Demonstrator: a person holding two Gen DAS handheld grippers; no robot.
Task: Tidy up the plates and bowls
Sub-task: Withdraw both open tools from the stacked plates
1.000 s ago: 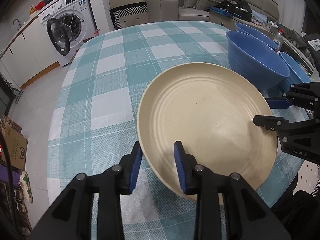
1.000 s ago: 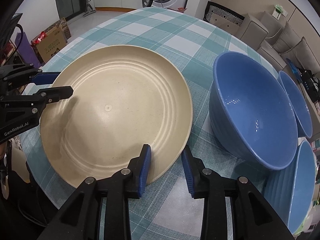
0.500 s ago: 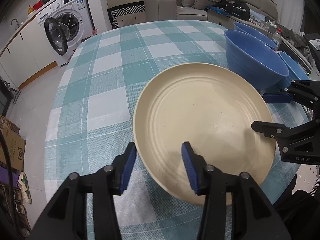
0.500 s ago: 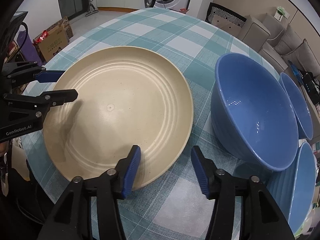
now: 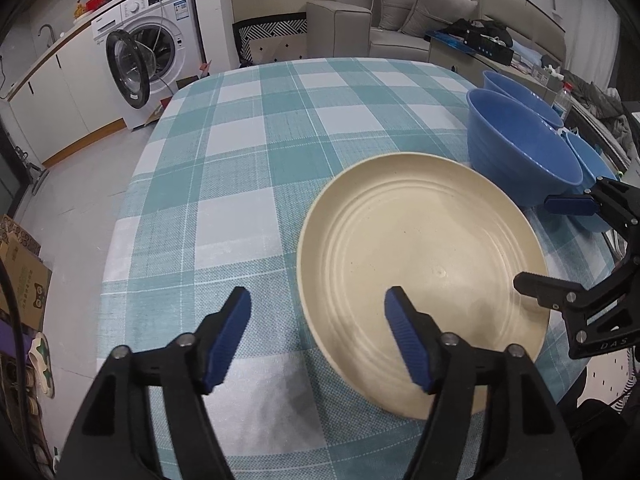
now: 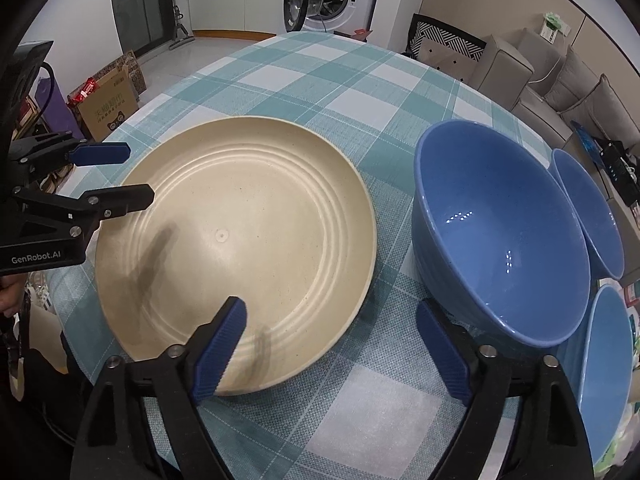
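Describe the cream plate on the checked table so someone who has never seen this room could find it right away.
Find the round table with the teal and white checked cloth. Near its front edge lies the cream plate, wide and shallow with ridged rings, just left of the big blue bowl in the right wrist view. It is the only pale, flat dish; its neighbours are deep blue bowls.

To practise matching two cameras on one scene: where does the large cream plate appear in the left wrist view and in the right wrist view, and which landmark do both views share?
Left wrist view: the cream plate lies right of centre, in the lower half, on the checked tablecloth.
Right wrist view: the cream plate lies left of centre.
Shared landmark: the big blue bowl, just beyond the plate's edge in both.
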